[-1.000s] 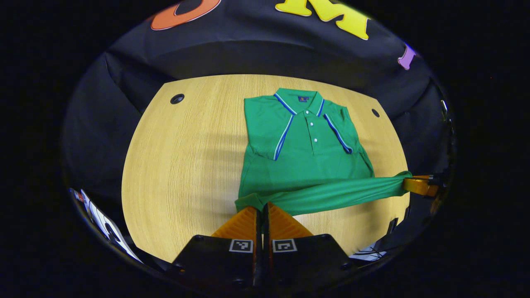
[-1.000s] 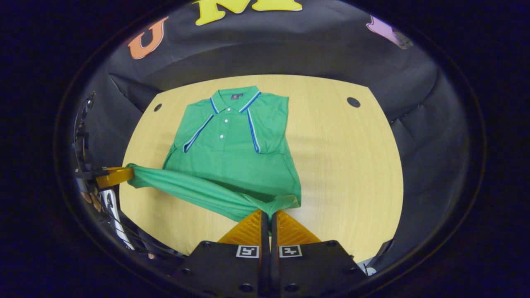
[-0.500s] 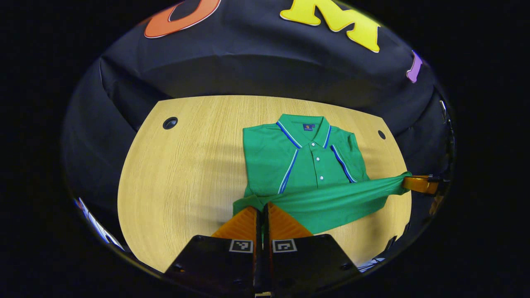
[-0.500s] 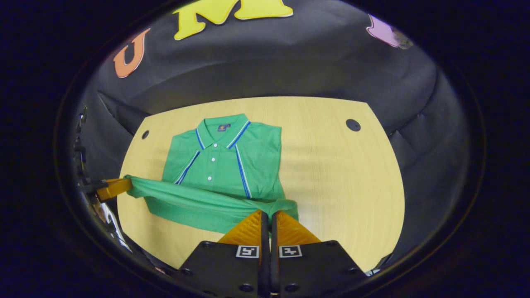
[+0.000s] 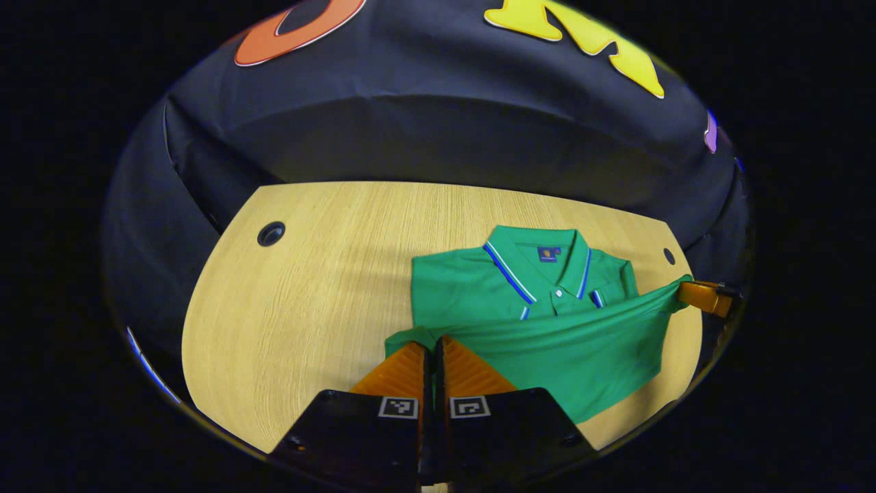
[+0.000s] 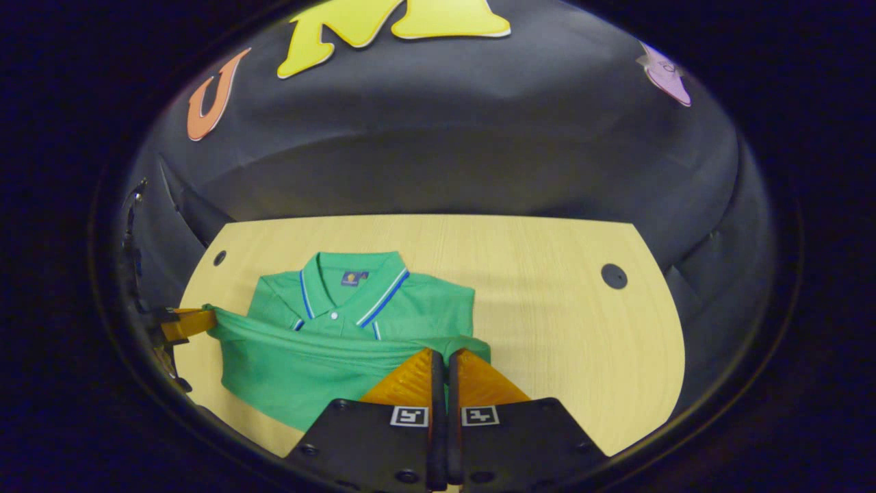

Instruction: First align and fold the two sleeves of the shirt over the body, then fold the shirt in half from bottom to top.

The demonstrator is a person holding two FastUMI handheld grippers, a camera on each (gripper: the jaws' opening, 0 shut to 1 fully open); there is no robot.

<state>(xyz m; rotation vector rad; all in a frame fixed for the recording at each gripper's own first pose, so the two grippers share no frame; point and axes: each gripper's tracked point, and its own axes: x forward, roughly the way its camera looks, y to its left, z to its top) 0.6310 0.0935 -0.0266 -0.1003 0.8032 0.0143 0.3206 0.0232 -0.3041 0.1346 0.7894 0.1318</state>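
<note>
A green shirt (image 5: pixel 547 329) lies on the wooden bench (image 5: pixel 308 301). Its collar (image 6: pixel 345 281) is at the far side, and the sleeves are folded over the body. The left hand-held gripper (image 5: pixel 432 346) pinches one bottom corner of the shirt, with both fingers squeezed tight on the cloth. The right hand-held gripper (image 6: pixel 441 356) pinches the other bottom corner the same way. The bottom edge is pulled straight between them and held up over the lower part of the shirt, just below the collar. Two small round holes (image 6: pixel 614 276) sit in the bench top near its far corners.
</note>
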